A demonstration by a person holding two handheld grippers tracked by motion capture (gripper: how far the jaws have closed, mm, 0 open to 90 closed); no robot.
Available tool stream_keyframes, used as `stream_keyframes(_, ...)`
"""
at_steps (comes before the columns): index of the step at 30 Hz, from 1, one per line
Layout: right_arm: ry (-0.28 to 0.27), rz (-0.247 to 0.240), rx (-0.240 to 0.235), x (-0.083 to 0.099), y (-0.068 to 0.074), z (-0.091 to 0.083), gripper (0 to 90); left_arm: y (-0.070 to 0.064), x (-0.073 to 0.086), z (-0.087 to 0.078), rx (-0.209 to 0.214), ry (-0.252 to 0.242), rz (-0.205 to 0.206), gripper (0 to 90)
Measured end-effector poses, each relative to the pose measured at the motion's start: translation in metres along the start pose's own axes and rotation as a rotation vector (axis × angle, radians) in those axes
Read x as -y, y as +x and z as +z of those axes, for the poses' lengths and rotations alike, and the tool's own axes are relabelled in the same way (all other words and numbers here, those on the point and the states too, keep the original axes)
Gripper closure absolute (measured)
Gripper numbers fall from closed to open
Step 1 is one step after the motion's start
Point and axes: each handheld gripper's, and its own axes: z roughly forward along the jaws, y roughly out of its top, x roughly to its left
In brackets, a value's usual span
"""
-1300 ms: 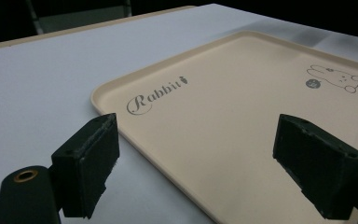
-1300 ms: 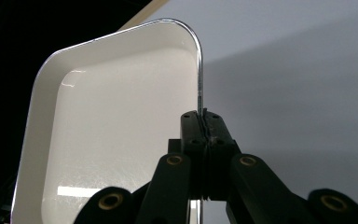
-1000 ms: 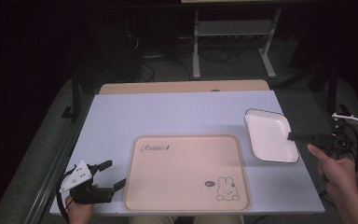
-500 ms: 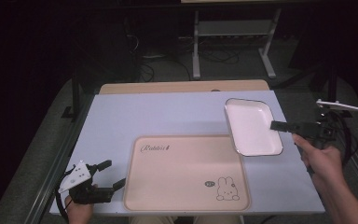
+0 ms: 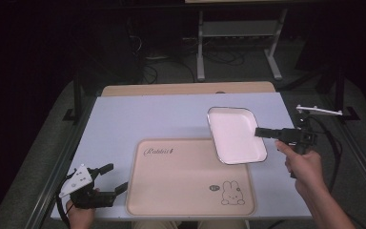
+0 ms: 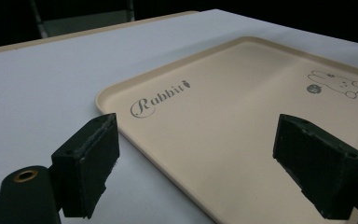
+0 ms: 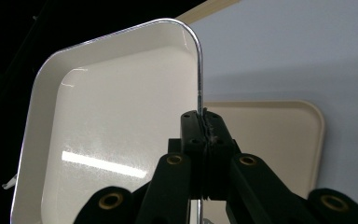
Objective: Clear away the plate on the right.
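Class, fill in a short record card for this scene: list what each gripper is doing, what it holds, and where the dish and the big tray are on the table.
Right gripper: shut on the rim of the white dish
White dish: lifted and tilted, over the tray's far right corner
Left gripper: open, holding nothing, beside the tray's near left edge
Beige tray: flat on the table, bare, with a rabbit drawing and the word Rabbit
Table: pale top
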Motion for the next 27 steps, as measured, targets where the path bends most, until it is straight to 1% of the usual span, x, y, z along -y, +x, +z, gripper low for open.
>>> stream_keyframes(7,0.017,0.008,-0.011,0.009,0.003,0.019,88.4,0.000,0.001,0.000,-0.001,0.005,-0.002,14.0)
stream_keyframes(10,0.023,0.010,-0.012,0.012,0.005,0.026,88.4,0.000,0.000,0.000,-0.002,0.000,-0.003,14.0)
stream_keyframes(18,0.008,0.021,-0.005,0.019,0.007,0.035,88.4,0.001,0.000,-0.001,-0.004,0.000,-0.001,14.0)
stream_keyframes(20,0.005,0.030,-0.015,0.022,0.007,0.038,88.4,0.001,0.001,-0.001,-0.001,-0.004,-0.006,14.0)
stream_keyframes(24,-0.002,0.033,-0.017,0.029,0.009,0.050,88.4,0.001,0.001,0.000,-0.001,-0.001,-0.007,14.0)
stream_keyframes(27,0.001,0.031,-0.007,0.035,0.009,0.059,88.4,0.001,0.001,0.000,-0.004,0.000,-0.007,14.0)
